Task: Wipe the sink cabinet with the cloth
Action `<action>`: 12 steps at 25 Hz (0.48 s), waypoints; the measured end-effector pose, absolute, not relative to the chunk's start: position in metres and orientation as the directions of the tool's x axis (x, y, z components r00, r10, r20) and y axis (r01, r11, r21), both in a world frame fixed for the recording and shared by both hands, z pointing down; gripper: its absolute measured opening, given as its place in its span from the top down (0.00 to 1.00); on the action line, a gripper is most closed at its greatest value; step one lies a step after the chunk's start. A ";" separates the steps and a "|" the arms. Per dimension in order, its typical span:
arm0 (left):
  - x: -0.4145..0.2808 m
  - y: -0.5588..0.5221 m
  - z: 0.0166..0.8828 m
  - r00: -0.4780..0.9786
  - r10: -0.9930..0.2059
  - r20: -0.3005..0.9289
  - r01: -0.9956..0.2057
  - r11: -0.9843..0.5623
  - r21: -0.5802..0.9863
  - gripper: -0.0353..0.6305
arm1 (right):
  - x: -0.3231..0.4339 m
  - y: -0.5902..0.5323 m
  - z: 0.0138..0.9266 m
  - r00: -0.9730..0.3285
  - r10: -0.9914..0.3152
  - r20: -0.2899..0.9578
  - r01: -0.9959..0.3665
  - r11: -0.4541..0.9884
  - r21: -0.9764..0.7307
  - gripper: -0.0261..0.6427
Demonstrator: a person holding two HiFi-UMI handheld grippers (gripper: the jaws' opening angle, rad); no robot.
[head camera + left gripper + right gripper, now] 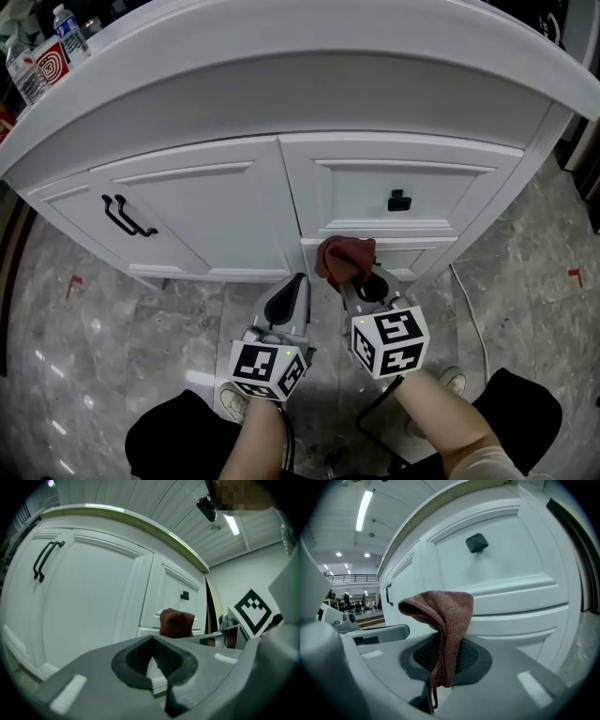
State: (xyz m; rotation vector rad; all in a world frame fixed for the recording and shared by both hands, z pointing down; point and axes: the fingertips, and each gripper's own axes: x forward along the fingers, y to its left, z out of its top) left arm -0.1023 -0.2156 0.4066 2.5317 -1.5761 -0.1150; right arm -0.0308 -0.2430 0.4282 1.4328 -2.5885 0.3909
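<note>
The white sink cabinet (216,211) fills the upper half of the head view, with a black handle (127,216) on its left door and a black knob (399,200) on its drawer. My right gripper (364,284) is shut on a reddish-brown cloth (345,260), which bunches up against the cabinet front just below the knobbed drawer. In the right gripper view the cloth (446,616) drapes out of the closed right gripper (440,657). My left gripper (291,298) is shut and holds nothing, close beside the right one. The left gripper view shows the cloth (176,623) past the left gripper (152,654).
Plastic bottles (69,33) stand on the countertop at the far left. A white cable (473,319) runs over the grey marble floor (94,328) at the right. Red tape marks (73,281) lie on the floor. The person's shoe (456,380) shows below the grippers.
</note>
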 end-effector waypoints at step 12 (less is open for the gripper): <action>-0.135 -0.213 0.424 0.408 -0.912 0.047 -0.899 -0.392 0.198 0.95 | -0.086 -0.263 0.464 -0.567 -0.769 0.295 -0.823 0.548 -0.152 0.84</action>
